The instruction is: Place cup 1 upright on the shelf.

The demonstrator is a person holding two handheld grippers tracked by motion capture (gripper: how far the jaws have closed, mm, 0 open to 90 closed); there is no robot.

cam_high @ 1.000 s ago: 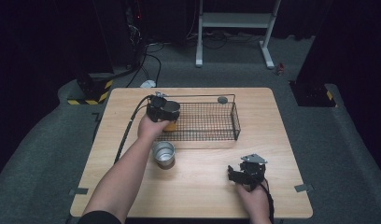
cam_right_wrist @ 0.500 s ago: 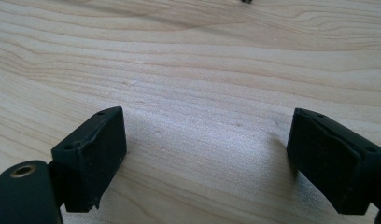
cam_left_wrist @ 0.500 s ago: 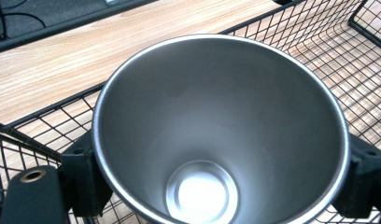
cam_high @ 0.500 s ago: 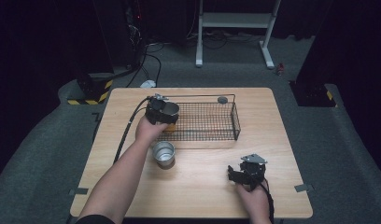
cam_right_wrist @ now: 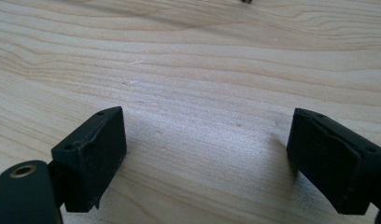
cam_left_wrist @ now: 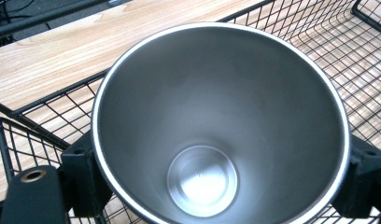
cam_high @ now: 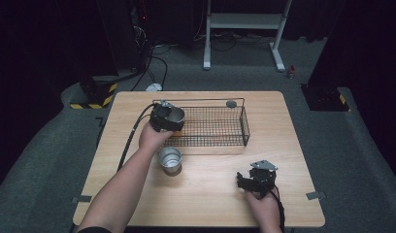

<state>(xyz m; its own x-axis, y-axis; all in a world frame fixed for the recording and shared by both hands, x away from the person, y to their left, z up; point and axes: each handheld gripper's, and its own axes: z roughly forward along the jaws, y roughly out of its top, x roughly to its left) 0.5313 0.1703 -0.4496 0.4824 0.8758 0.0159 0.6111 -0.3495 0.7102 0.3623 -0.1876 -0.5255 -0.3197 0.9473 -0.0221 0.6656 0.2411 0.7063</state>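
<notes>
A steel cup (cam_left_wrist: 216,121) is held between the jaws of my left gripper (cam_left_wrist: 221,186), its open mouth facing the camera. In the high view this cup (cam_high: 173,115) hangs over the left end of a black wire basket (cam_high: 215,127), with the left gripper (cam_high: 166,119) shut on it. A second steel cup (cam_high: 170,159) stands upright on the table just in front of the basket. My right gripper (cam_high: 245,182) rests low at the table's front right; its jaws (cam_right_wrist: 205,158) stand wide apart over bare wood with nothing between them.
The wooden table (cam_high: 293,145) has bare room right of the basket and along its front. A small dark round object (cam_high: 231,103) lies behind the basket's far rim. The left gripper's cable (cam_high: 130,138) trails across the table's left side.
My left gripper with the steel cup has shifted slightly down and nearer over the basket's left end. The right gripper has not moved.
</notes>
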